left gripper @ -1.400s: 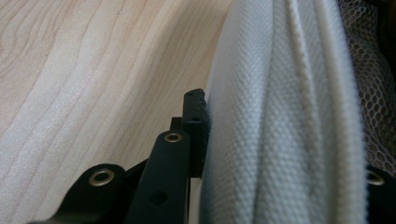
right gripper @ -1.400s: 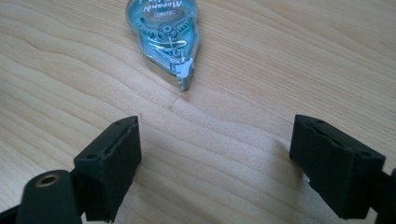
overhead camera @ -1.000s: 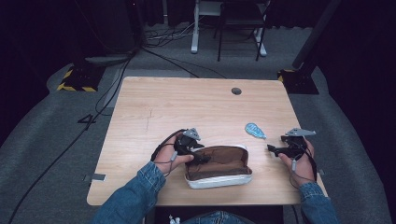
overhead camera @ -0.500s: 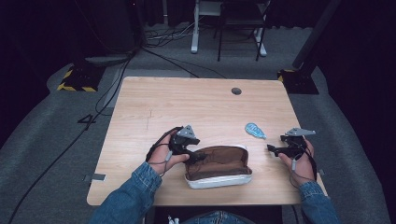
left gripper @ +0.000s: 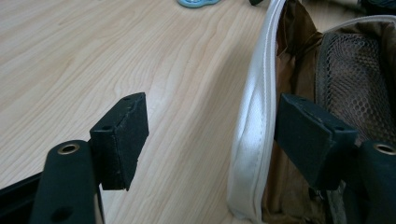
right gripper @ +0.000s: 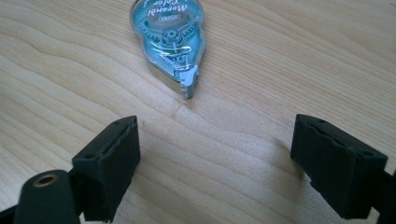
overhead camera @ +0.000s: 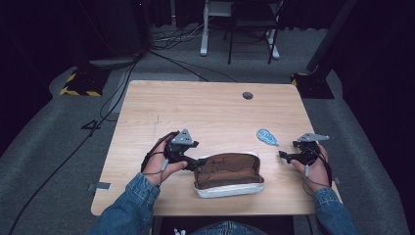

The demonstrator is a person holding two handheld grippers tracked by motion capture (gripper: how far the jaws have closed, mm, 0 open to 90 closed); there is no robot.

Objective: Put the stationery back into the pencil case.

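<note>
While your left gripper [overhead camera: 195, 164] sits at the left end of the open pouch [overhead camera: 229, 174], its jaws have just been opening; they straddle the white zipper rim [left gripper: 254, 116] without pressing on it, one jaw inside by the mesh lining [left gripper: 357, 79]. Your right gripper [overhead camera: 284, 154] rests on the table [overhead camera: 195, 110], jaws spread wide and empty, pointing at the blue tape dispenser [right gripper: 169, 37] lying just ahead.
</note>
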